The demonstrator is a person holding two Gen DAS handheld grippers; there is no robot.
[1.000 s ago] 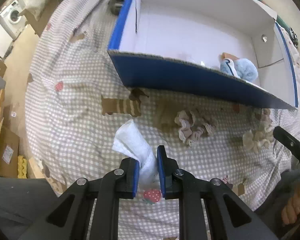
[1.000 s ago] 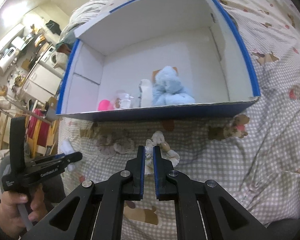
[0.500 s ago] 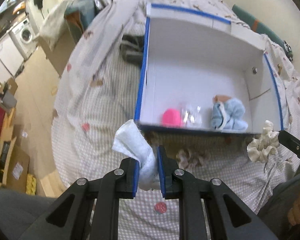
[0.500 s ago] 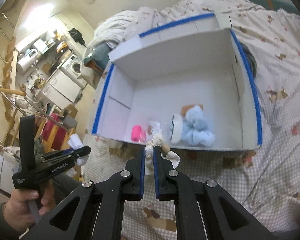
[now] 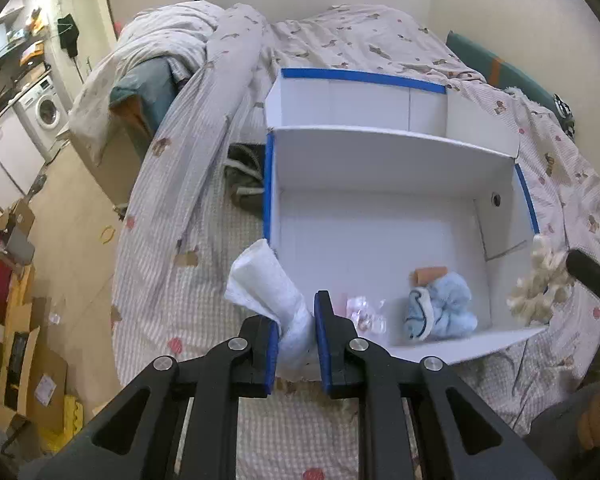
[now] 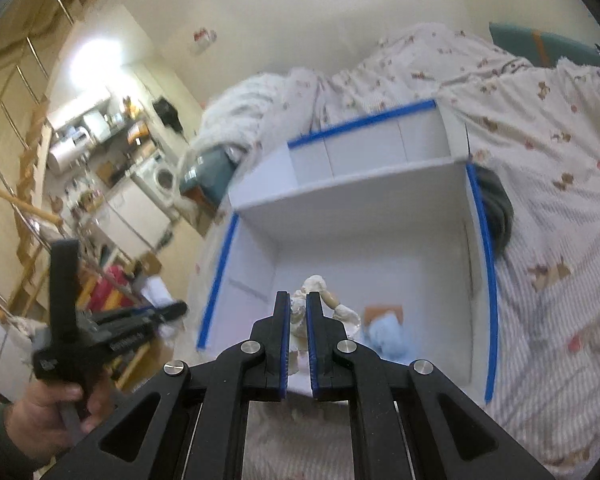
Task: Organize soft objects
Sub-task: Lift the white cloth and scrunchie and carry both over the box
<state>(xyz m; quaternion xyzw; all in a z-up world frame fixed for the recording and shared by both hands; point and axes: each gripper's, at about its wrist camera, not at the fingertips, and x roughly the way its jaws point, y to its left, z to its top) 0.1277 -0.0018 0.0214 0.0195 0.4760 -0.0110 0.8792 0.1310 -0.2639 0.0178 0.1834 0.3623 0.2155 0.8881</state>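
While the left wrist view is looking down over the bed (image 5: 204, 280), the left hand-held gripper (image 5: 296, 344) is pinching a white cloth (image 5: 268, 292), its jaws nearly closed on the fabric, just in front of the white box (image 5: 380, 152). A light blue plush (image 5: 440, 312) and a small clear packet (image 5: 362, 310) are lying on the box floor. At the right edge a cream scrunchie (image 5: 540, 280) is hanging from the right hand-held gripper (image 5: 588, 276).

In the right wrist view, the right hand-held gripper (image 6: 298, 320) is clamping the cream scrunchie (image 6: 320, 300) in almost shut jaws, above the near part of the white box (image 6: 340, 220). The left hand-held gripper (image 6: 168, 312) is showing at the left, blurred, in a hand (image 6: 52, 404).
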